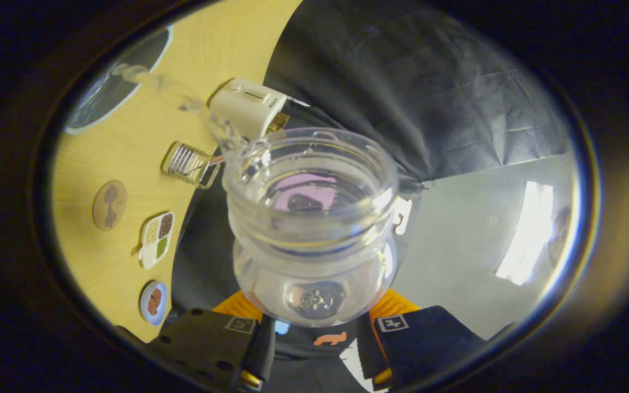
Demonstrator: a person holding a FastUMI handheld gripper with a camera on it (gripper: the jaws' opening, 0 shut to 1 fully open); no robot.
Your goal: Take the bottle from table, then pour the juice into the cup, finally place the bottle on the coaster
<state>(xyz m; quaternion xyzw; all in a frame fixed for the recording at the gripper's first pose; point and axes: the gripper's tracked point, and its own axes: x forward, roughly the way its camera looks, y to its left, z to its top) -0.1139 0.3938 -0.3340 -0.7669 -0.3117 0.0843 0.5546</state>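
Clamped in my claw (314, 333), both fingers pressing its sides, the clear bottle (310, 229) streams liquid (183, 98) toward eleven o'clock over the table (129, 153).

The white box (246, 106) on the bench (129, 147) has a small dark word on its side, too tiny to read. Each of the two fingers (241, 326) wears a little square tag with a blocky mark, and no letters can be made out there.
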